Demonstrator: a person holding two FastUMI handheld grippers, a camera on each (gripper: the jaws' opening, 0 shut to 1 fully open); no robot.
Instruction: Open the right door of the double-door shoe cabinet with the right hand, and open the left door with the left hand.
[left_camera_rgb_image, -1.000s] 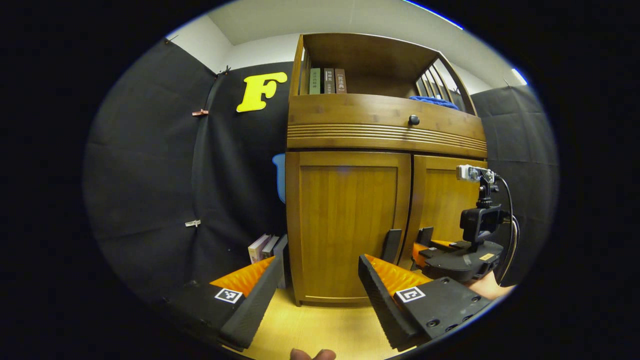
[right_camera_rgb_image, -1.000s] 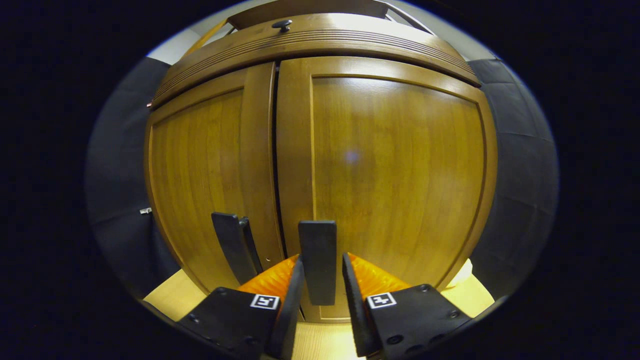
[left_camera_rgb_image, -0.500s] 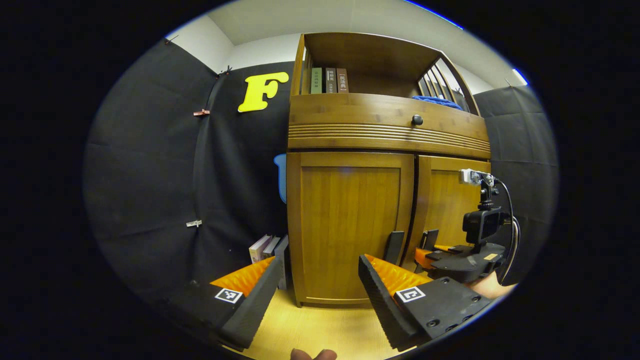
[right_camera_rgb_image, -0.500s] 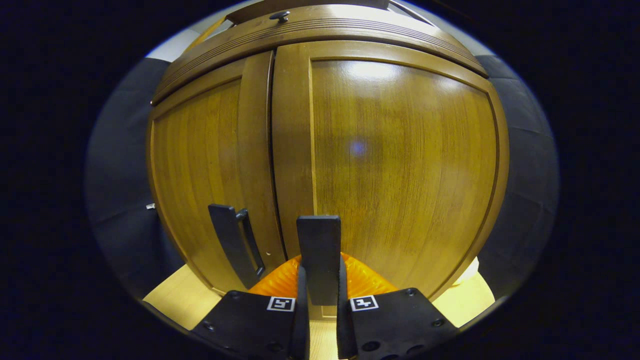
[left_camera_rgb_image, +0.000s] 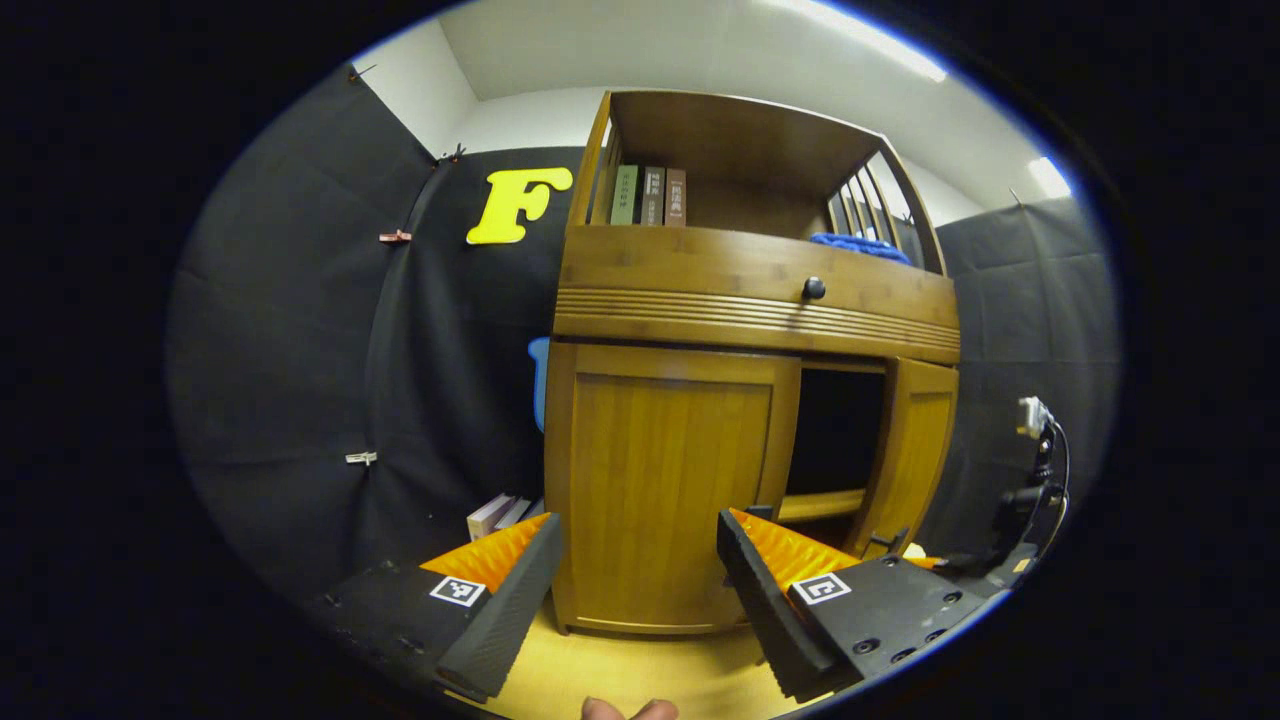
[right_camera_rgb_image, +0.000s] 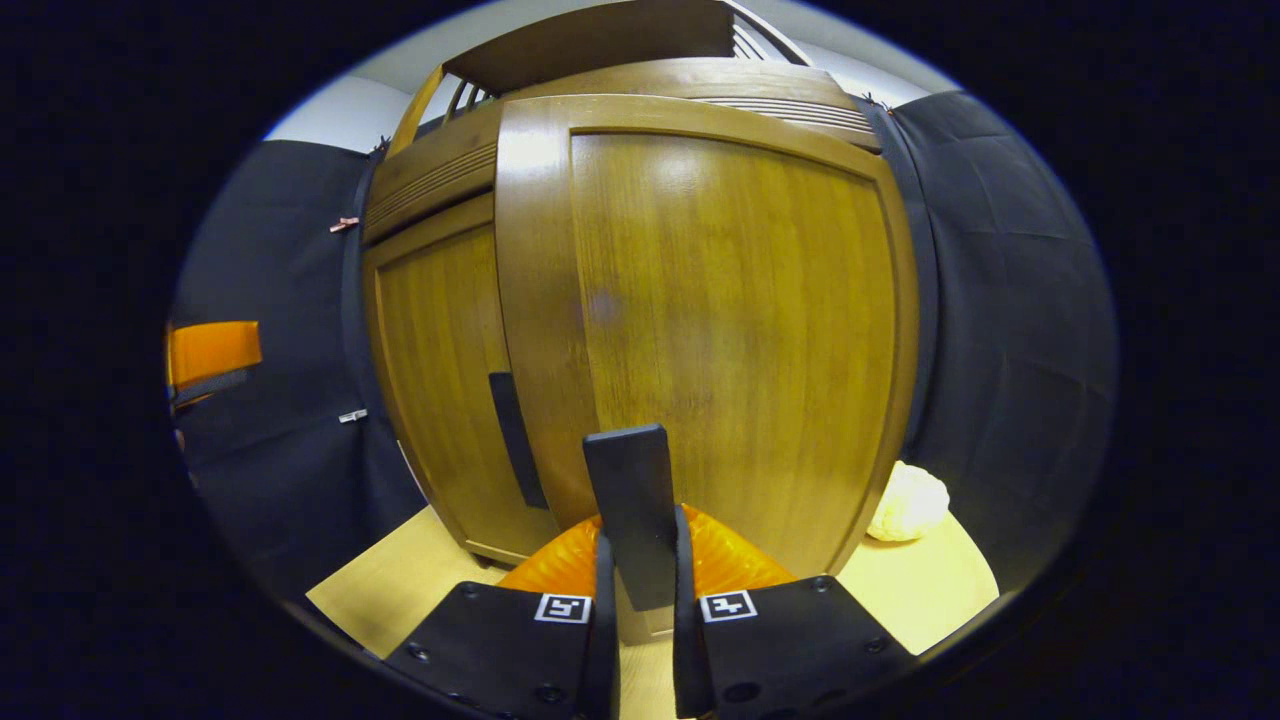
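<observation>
Between the fingers (right_camera_rgb_image: 604, 570): right door handle (right_camera_rgb_image: 628, 510) (clamped).

My right tool (right_camera_rgb_image: 640, 575) is clamped tight on a door handle (right_camera_rgb_image: 630, 510); my left tool (left_camera_rgb_image: 635, 575) hangs level, fingers spread wide, gripping nothing.

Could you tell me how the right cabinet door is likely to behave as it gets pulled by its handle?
The right door looks like a stiff wooden panel, so it should swing rather than flex. The right tool is shut on the flat handle, which might slip.
</observation>
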